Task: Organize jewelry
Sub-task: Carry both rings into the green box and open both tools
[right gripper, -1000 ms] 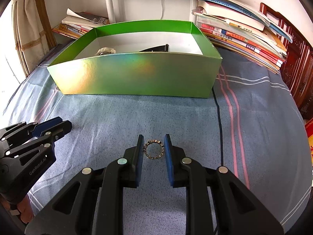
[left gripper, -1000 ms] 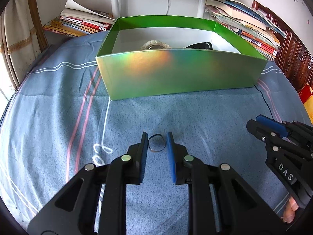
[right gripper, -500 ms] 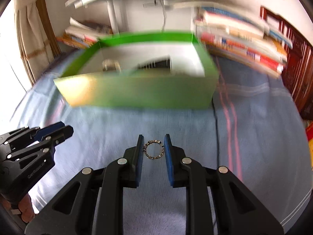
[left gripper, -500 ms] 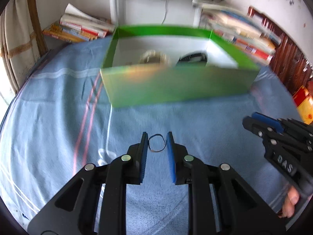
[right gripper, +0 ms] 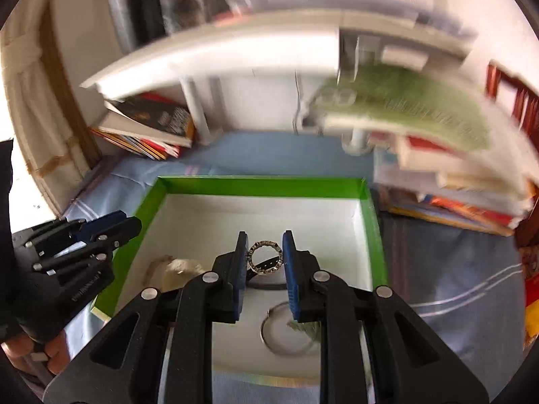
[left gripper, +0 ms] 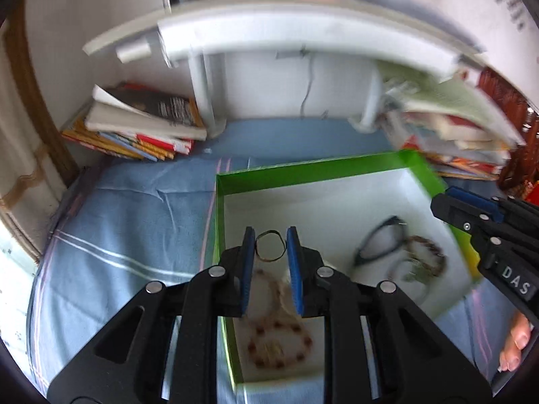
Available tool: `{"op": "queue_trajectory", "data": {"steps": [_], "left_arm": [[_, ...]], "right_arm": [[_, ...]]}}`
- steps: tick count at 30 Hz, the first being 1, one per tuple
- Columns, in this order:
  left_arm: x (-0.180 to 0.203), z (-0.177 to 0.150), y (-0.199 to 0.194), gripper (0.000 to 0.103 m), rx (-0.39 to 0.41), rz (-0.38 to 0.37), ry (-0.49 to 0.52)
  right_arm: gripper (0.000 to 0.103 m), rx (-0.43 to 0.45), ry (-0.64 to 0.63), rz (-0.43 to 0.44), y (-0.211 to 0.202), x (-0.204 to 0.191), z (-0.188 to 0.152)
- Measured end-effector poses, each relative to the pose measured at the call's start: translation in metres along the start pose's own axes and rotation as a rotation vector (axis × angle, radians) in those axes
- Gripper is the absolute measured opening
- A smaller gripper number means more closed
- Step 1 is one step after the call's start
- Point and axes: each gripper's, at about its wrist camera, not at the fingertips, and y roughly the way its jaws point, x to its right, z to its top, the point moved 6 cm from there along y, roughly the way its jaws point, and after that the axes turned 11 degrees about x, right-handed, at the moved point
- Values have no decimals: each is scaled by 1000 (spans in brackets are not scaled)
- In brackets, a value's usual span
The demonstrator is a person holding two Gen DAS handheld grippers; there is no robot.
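A green box (left gripper: 305, 170) with a white floor stands on the blue bedsheet; it also shows in the right wrist view (right gripper: 262, 182). My left gripper (left gripper: 269, 247) is shut on a thin dark ring (left gripper: 269, 246) and holds it above the box's left part. My right gripper (right gripper: 265, 256) is shut on a studded metal ring (right gripper: 265, 256) above the box's middle. In the box lie a red bead bracelet (left gripper: 278, 343), a dark band (left gripper: 382, 244), a brown bead bracelet (left gripper: 426, 257) and a metal hoop (right gripper: 286, 331).
Stacks of books (left gripper: 141, 124) lie at the back left and back right (left gripper: 451, 124). A white shelf unit (left gripper: 269, 37) stands behind the box. A curtain (left gripper: 20, 134) hangs at the left. The right gripper shows in the left wrist view (left gripper: 485, 222).
Both grippers have lifted off the bedsheet with their rings and moved forward, from in front of the box to above its inside. The box contents have come into view.
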Motion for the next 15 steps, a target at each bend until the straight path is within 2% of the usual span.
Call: {"op": "queue_trajectory", "data": {"steps": [2, 4, 9, 10, 11, 12, 15], "left_arm": [[0, -7, 25, 20, -68, 5, -3], [2, -11, 39, 20, -112, -21, -18], [-1, -16, 51, 20, -140, -31, -48], [-1, -16, 51, 22, -136, -32, -51], [-1, -16, 50, 37, -133, -35, -51], [-1, -16, 49, 55, -126, -32, -51], [-2, -15, 42, 55, -100, -27, -47]], "right_arm": [[21, -27, 6, -24, 17, 4, -1], [21, -50, 29, -22, 29, 6, -3], [22, -71, 41, -32, 41, 5, -10], [28, -71, 41, -30, 40, 4, -12], [34, -68, 43, -32, 40, 4, -13], [45, -55, 47, -38, 36, 4, -13], [47, -21, 44, -52, 20, 8, -13]]}}
